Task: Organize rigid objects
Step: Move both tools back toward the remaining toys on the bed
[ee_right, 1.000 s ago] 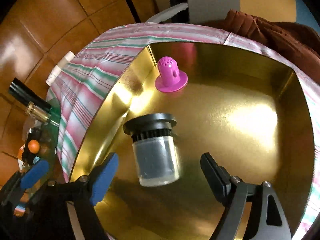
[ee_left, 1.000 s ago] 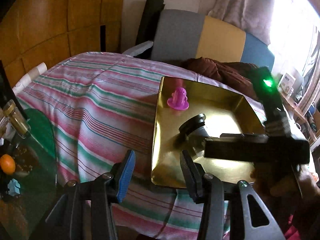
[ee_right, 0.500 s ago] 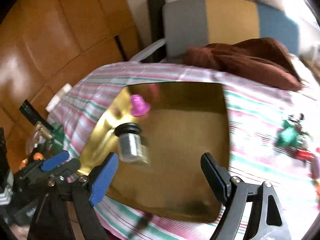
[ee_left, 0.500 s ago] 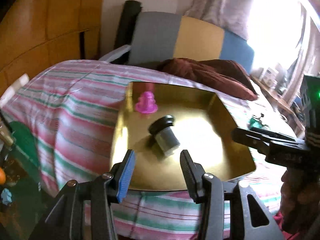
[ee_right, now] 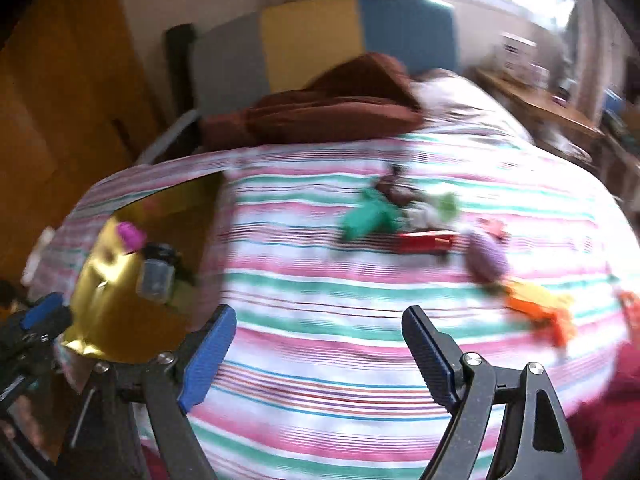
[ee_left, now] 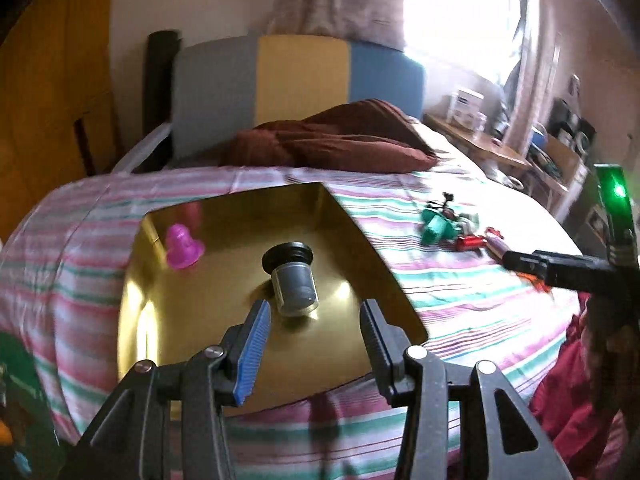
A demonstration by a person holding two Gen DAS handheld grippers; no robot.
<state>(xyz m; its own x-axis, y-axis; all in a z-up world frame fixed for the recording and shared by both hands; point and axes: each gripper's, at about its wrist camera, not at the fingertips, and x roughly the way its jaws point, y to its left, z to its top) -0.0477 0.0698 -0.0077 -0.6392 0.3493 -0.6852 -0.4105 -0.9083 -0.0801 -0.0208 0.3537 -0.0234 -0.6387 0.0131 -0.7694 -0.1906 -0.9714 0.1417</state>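
A home bedroom: striped bedspread (ee_left: 460, 292), padded headboard (ee_left: 300, 76), brown pillow (ee_left: 340, 142), curtained window (ee_left: 460, 12).

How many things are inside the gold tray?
2. A pink toy stands near the far left corner of the tray, and a jar with a black lid lies on its side in the middle.

Bedcover (ee_left: 460, 300): stripes of pink, white and green, with thin red lines. Tray (ee_left: 328, 216): shiny gold. Bell-shaped piece (ee_left: 182, 249) in tray: bright pink. Jar (ee_left: 294, 286): grey body, black cap. Headboard (ee_left: 296, 76): panels of grey, yellow and blue. Pillow (ee_left: 340, 142): dark brown. Loose items on the cover (blurred): green (ee_right: 368, 216), red (ee_right: 424, 242), purple (ee_right: 488, 258), orange (ee_right: 544, 316).
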